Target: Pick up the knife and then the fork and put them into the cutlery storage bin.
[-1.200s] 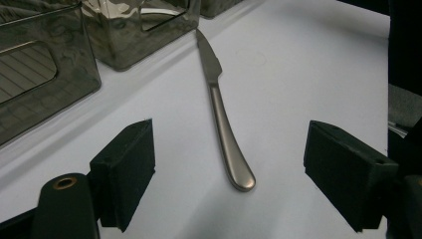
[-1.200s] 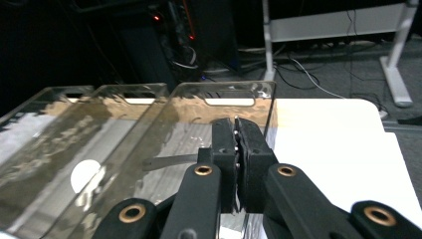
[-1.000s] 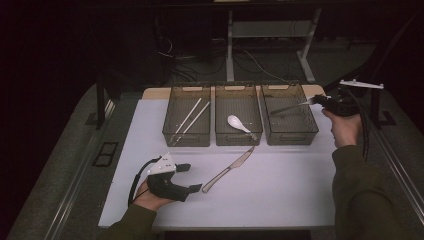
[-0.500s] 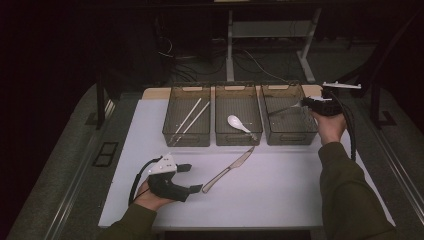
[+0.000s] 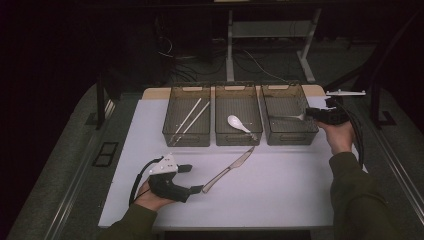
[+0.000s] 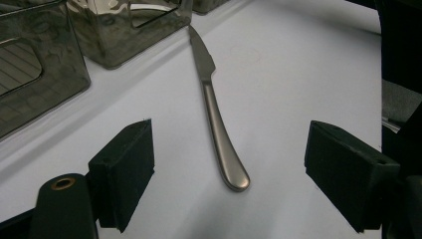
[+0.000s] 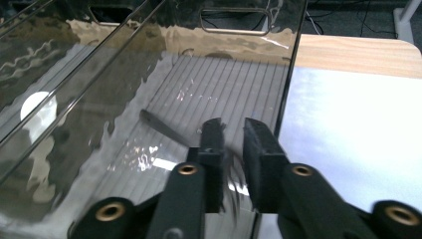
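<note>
On the worktop [image 5: 280, 195], the right hand [image 5: 339, 136] reaches level over the right bin [image 5: 290, 132]; its gripper [image 7: 233, 149] has its fingers just parting, the fork [image 7: 164, 128] slipping between them into the bin. The left gripper [image 6: 229, 169] rests low, fingers spread wide around the knife [image 6: 214, 109] handle, not touching.

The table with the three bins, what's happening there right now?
A person is sorting cutlery into bins. The right gripper is over the right bin, its jaws just opening around a fork. The left gripper rests open at the handle of the knife on the table.
</note>
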A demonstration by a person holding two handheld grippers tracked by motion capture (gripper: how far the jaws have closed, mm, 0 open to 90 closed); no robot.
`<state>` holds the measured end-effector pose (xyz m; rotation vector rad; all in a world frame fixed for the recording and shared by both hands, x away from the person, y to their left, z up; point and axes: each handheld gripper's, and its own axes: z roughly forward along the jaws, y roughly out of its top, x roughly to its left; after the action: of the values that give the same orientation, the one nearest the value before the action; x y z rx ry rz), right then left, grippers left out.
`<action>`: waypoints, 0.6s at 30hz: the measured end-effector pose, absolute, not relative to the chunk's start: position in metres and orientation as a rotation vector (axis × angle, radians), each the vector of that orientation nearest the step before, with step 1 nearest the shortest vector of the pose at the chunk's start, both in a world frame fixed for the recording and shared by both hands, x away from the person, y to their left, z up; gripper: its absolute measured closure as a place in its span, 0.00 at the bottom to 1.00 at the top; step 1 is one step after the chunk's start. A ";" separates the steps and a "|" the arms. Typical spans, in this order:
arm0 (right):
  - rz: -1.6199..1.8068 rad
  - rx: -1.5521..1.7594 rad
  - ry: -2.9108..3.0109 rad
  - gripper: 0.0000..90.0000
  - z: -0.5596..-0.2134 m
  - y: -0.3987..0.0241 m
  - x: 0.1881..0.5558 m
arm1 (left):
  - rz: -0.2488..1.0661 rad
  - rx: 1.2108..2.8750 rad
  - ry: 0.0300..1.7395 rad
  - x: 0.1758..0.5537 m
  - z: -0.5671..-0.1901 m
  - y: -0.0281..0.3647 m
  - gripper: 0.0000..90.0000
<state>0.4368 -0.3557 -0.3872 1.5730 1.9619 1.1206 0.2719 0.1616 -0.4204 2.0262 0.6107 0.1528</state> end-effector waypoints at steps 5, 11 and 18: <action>1.141 1.556 1.987 0.71 -0.384 -0.360 0.429 | 0.152 2.026 0.612 0.272 -0.420 0.161 0.21; 1.212 1.520 2.031 0.49 -0.375 -0.358 0.420 | 0.150 2.021 0.617 0.273 -0.421 0.162 0.20; 1.272 1.374 2.109 0.37 -0.360 -0.342 0.392 | 0.147 2.027 0.621 0.273 -0.421 0.161 0.20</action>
<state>0.3916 -0.3418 -0.3596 1.3741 2.1088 1.2718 0.2733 0.1613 -0.4213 2.0273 0.6213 0.1471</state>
